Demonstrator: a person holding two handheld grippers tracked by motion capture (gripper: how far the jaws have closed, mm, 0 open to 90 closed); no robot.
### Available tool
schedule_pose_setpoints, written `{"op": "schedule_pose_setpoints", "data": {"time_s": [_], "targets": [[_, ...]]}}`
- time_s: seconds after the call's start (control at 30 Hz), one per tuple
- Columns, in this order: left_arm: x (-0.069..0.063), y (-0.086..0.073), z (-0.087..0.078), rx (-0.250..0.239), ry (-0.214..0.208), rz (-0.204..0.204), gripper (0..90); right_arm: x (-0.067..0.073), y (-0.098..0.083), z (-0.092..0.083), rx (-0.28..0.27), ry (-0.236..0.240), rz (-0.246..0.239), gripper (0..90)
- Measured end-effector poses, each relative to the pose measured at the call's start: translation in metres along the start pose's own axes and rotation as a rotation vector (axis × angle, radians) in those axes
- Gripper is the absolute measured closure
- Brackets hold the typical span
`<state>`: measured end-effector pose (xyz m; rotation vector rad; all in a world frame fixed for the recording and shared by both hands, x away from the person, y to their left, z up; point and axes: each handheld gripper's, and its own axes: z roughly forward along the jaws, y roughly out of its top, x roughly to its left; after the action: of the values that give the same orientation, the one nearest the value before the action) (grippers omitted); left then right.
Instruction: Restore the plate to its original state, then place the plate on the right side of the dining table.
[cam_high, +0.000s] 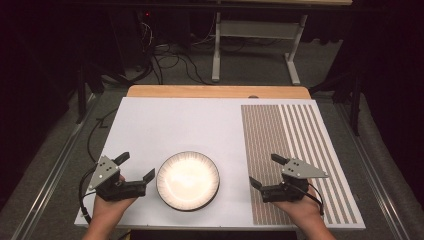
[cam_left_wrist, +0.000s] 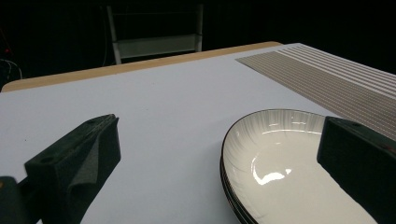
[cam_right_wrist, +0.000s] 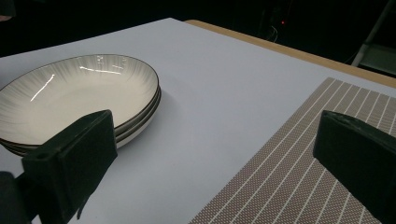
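I can't tell how many dishes sit in the stack of plates (cam_high: 188, 180) from above, where the glare off the top one washes its middle out to plain white; the right gripper view shows the edges (cam_right_wrist: 140, 116) of what look like three, nested close, though the near side is cut off behind a black jaw. In the left gripper view the stack (cam_left_wrist: 275, 158) runs out of the bottom edge and its right side hides behind the other jaw. The room past the table is nearly black — I make out only loose cables on the floor (cam_high: 170, 62) at eleven o'clock and a pale metal frame (cam_high: 255, 37) at twelve. The table carries a matte white board (cam_high: 200, 125) with a strip of bare wood (cam_high: 215, 91) along its far edge, and a woven placemat (cam_high: 295, 150) covers the board's right part, brown with thin white stripes that widen toward three o'clock. The plates are round, shallow and glossy, cream with fine radial lines and a thin dark rim, resting on the white board near its front edge, toward six o'clock. My left gripper (cam_high: 136, 167) sits just beside the stack at its nine o'clock, released, jaws wide with the plate rim between them but not touched. My right gripper (cam_high: 265, 171) rests over the placemat at the stack's three o'clock, well apart from it, also released — nothing between its jaws.
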<state>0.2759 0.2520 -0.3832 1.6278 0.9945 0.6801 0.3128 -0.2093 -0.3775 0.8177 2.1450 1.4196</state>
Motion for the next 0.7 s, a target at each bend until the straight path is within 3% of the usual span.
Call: {"op": "schedule_pose_setpoints", "data": {"time_s": [0.2, 0.5, 0.7], "targets": [[0.0009, -0.0002, 0.0016, -0.004, -0.007, -0.015, 0.2, -0.0003, 0.0019, -0.0009, 0.002, -0.007, -0.004, 0.5], [-0.0007, 0.0018, 0.0011, -0.006, -0.001, 0.003, 0.5, -0.0007, 0.0009, -0.0013, 0.001, -0.015, -0.008, 1.7], [-0.0007, 0.0028, 0.0008, -0.003, 0.007, 0.001, 0.6, 0.0046, 0.0041, -0.0032, 0.007, -0.029, -0.011, 17.5]]}}
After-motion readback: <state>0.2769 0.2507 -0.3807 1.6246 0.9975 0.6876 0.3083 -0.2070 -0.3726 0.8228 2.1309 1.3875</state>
